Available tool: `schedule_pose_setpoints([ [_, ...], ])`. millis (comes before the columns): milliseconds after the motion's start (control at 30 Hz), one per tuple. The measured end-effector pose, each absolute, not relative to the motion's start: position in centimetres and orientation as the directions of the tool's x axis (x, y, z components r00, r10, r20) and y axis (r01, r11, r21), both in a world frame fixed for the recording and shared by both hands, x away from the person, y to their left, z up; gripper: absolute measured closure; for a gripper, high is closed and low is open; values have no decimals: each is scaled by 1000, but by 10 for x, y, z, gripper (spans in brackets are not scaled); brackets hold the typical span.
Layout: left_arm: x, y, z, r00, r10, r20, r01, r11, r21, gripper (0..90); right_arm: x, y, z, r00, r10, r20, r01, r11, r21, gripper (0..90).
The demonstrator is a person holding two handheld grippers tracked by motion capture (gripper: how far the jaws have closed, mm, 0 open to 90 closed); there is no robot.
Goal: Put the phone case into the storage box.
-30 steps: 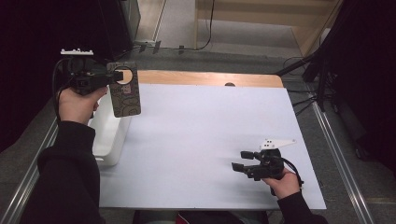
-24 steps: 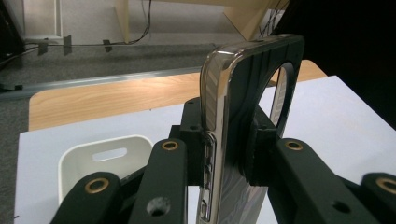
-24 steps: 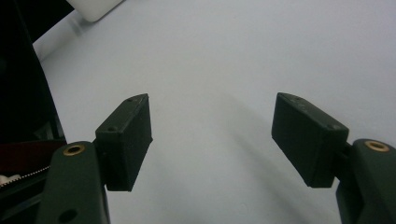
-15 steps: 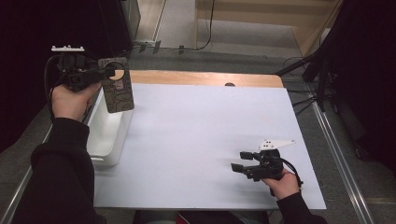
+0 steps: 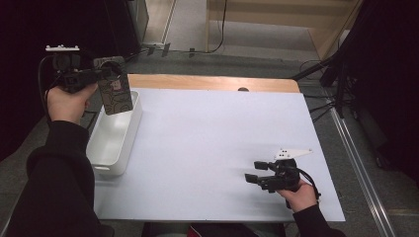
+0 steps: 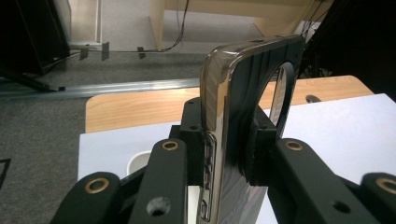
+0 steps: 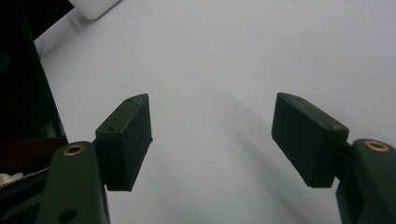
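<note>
Dark patterned phone case (image 5: 115, 94) clamped upright in left hand-held gripper (image 5: 99, 75), best lowered squarely into white rectangular plastic bin (image 5: 106, 148); right hand-held gripper (image 5: 256, 177) idle, jaws apart.

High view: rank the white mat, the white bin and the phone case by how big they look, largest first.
1. White mat.
2. White bin.
3. Phone case, though it is held up nearer the camera, so it may look larger than it is.

Glossy plastic phone case (image 6: 243, 116), matt black gripper pads (image 7: 128, 140), smooth white bin (image 5: 116, 143), wooden table edge (image 5: 207, 82).
</note>
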State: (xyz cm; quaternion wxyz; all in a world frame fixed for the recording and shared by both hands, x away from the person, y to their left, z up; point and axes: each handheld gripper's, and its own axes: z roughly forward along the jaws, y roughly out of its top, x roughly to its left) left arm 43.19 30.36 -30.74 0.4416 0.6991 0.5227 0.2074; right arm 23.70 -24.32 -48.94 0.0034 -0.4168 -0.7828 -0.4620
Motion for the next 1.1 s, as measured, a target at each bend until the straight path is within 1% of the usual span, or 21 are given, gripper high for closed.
schedule_pose_setpoints([
  [533,447,307,-318,355,917,-179,557,-54,829,735,235,-246,-489,-647,655,390,656,218,723,276],
  [633,449,309,-319,350,921,-172,545,-51,837,735,236,-246,-489,-648,654,390,656,220,722,276],
  [767,454,312,-323,330,931,-158,556,-56,829,735,235,-246,-489,-646,656,390,657,219,722,276],
  [1100,466,310,-334,323,936,-143,563,-68,824,735,235,-247,-489,-642,660,389,657,213,724,276],
])
